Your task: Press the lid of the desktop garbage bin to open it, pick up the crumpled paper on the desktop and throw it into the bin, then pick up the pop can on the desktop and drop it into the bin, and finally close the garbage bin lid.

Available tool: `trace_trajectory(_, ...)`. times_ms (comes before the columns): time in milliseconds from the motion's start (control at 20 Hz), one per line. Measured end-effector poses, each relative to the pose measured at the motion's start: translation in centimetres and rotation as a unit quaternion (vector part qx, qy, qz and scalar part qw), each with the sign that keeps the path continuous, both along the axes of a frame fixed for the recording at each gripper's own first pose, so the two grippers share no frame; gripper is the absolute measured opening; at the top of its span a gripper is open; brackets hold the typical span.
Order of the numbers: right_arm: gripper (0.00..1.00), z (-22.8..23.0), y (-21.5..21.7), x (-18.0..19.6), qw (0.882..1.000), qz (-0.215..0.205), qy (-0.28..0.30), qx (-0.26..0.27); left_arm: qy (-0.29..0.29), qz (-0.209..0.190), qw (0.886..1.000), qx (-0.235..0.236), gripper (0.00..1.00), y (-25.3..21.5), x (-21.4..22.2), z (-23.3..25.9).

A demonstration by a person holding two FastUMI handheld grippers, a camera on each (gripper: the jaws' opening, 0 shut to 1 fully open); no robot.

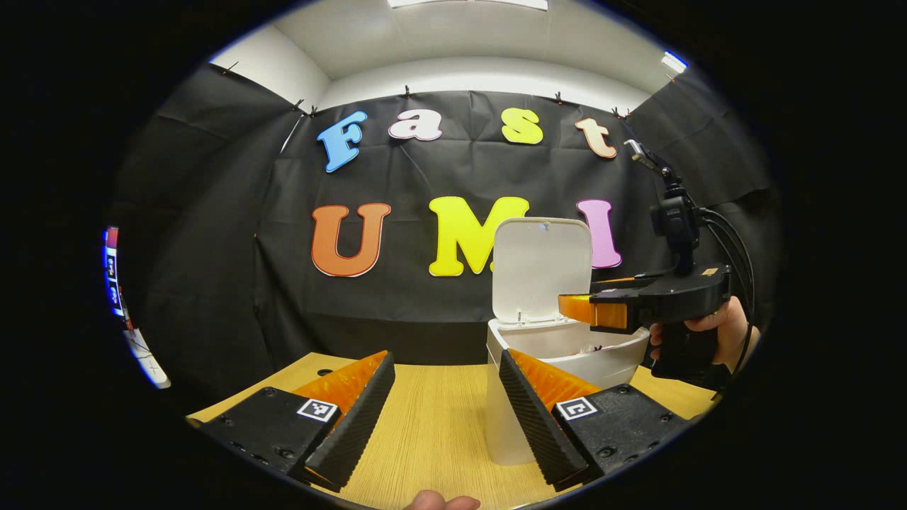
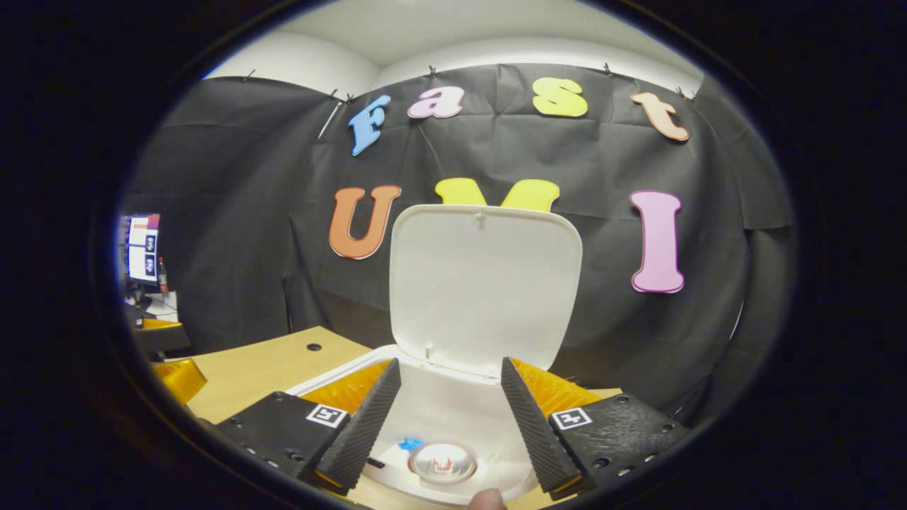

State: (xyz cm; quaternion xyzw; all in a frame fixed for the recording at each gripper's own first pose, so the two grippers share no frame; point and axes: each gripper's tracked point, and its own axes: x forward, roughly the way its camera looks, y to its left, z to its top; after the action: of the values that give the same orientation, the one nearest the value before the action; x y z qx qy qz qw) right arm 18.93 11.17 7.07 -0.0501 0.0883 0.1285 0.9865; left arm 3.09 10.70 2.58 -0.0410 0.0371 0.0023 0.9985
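Note:
The white desktop bin [image 1: 510, 425] stands on the wooden table [image 1: 425, 425] with its lid [image 1: 542, 269] swung upright. My right gripper [image 1: 575, 309], held by a hand [image 1: 716, 326], hovers over the bin's open mouth. In the right gripper view its fingers are spread, so the right gripper [image 2: 450, 418] is open with nothing between them. Below it, the pop can's shiny top [image 2: 443, 462] shows inside the bin [image 2: 333, 379], in front of the raised lid [image 2: 485, 290]. My left gripper [image 1: 446, 404] is open and empty, low over the table just left of the bin.
The table [image 2: 262, 368] has a small cable hole [image 2: 313, 347] toward the back left. A monitor [image 2: 142, 248] sits beyond the table's left side. A bit of the left gripper [image 2: 177, 379] shows at the left edge of the right gripper view.

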Motion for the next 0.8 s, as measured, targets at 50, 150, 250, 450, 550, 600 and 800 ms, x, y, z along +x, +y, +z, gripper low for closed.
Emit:
trace_trajectory(50, 0.89, 0.2, -0.1, 0.0, 1.000, -0.001, -0.003, 0.001, -0.001, 0.000, 1.000, -0.001, 0.96, 0.0, -0.1, 0.0)
trace_trajectory(150, 0.84, 0.8, -0.2, -0.4, 1.000, -0.003, -0.011, 0.006, -0.001, 0.004, 1.000, -0.001, 0.96, 0.2, -0.1, -0.1)
trace_trajectory(250, 0.89, 1.5, -0.2, -0.6, 1.000, -0.005, -0.020, 0.005, 0.000, 0.006, 1.000, -0.002, 0.96, 0.3, -0.2, -0.2)
trace_trajectory(450, 0.89, 2.8, -0.3, -1.1, 0.999, -0.013, -0.028, 0.011, 0.001, 0.003, 1.000, -0.002, 0.96, 0.1, -0.2, -0.7)
trace_trajectory(550, 0.94, 4.0, -0.4, -1.5, 0.999, -0.019, -0.036, 0.015, 0.005, -0.003, 1.000, -0.006, 0.96, -0.4, -0.3, -1.4)
trace_trajectory(600, 0.91, 5.0, -0.2, -1.5, 0.999, -0.020, -0.043, 0.014, 0.009, -0.005, 1.000, -0.008, 0.96, -0.5, -0.4, -1.8)
trace_trajectory(800, 0.95, 8.8, 0.5, -1.1, 0.998, -0.017, -0.041, 0.045, 0.018, -0.002, 1.000, -0.007, 0.96, -0.1, -0.4, -2.7)
